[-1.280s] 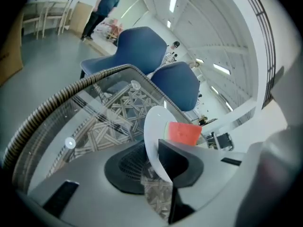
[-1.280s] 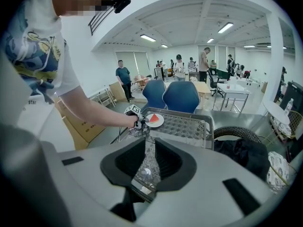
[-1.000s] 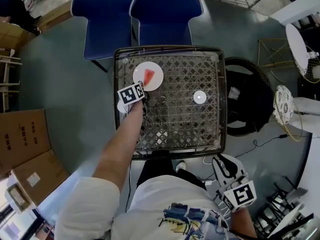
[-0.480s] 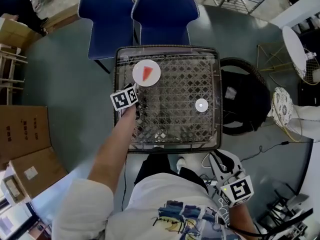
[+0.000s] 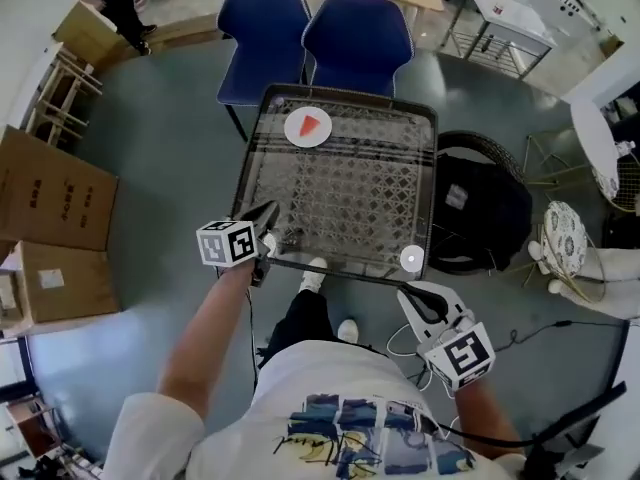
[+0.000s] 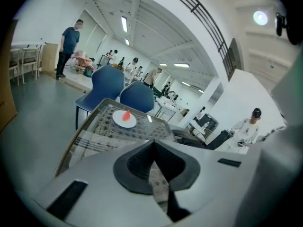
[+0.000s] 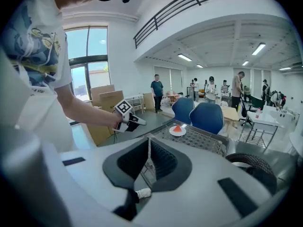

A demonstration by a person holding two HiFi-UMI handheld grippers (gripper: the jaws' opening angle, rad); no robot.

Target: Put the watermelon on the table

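A red watermelon slice (image 5: pixel 311 124) lies on a white plate (image 5: pixel 298 133) at the far end of the wicker, glass-topped table (image 5: pixel 345 193). The slice (image 6: pixel 126 115) on its plate (image 6: pixel 120 122) also shows small and distant in the left gripper view, and the slice (image 7: pixel 177 127) again in the right gripper view. My left gripper (image 5: pixel 270 213) hovers off the table's near left corner, shut on nothing. My right gripper (image 5: pixel 410 296) hangs just off the near right corner, shut and empty. The left gripper (image 7: pixel 138 122) also appears in the right gripper view.
A small white disc (image 5: pixel 411 259) rests at the table's near right corner. Two blue chairs (image 5: pixel 265 28) (image 5: pixel 358 33) stand behind the table. A black bag on a round wicker seat (image 5: pixel 480 203) is to the right. Cardboard boxes (image 5: pixel 50 188) sit on the floor at left.
My left gripper has drawn back from beside the plate to the table's near left corner. The person has stepped back, so the table lies farther off. The slice stays on the plate.
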